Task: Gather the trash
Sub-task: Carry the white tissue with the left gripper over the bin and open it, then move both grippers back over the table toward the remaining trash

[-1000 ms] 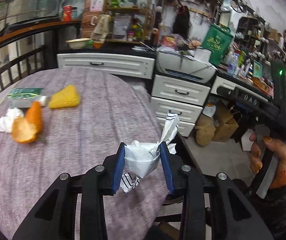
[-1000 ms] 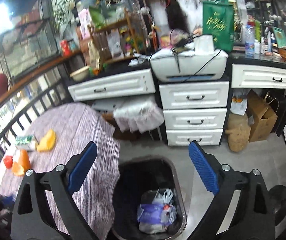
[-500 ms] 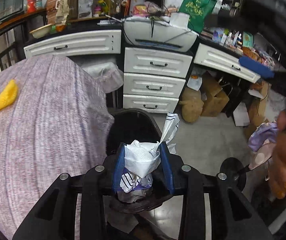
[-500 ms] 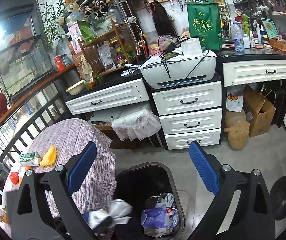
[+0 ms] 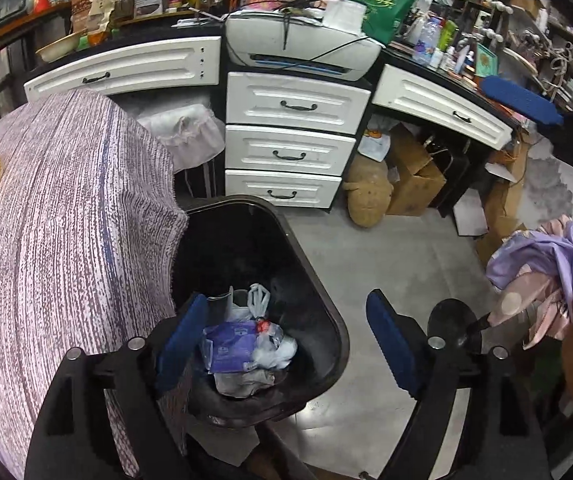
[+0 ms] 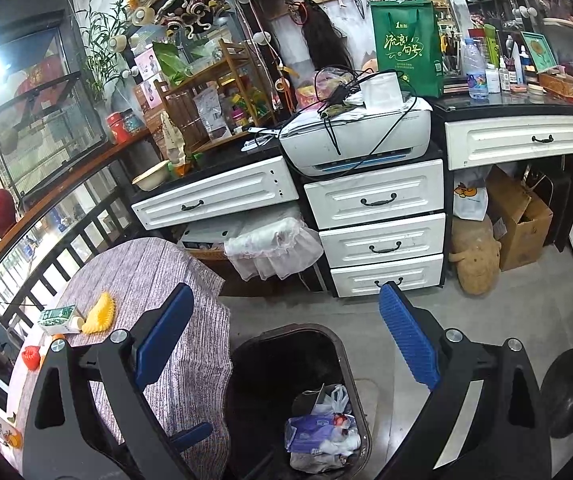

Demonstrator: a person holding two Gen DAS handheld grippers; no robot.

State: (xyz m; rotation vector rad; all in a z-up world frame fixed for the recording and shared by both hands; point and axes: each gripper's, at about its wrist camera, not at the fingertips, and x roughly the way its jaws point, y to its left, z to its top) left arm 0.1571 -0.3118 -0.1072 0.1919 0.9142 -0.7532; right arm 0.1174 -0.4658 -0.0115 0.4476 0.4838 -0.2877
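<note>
The worktop (image 5: 46,240), under a striped purple cloth, stood just beside the black bin (image 5: 318,280) on the floor. The left gripper (image 5: 286,336) hung over the bin; its jaws had just been opening and stood wide apart with nothing between them. The right gripper (image 6: 286,336) was also spread, empty. Trash (image 5: 242,348) lay in the bin's bottom.

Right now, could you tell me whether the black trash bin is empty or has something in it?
Partly filled: the black trash bin holds crumpled bags and wrappers at the bottom, its dark walls bare above.
</note>
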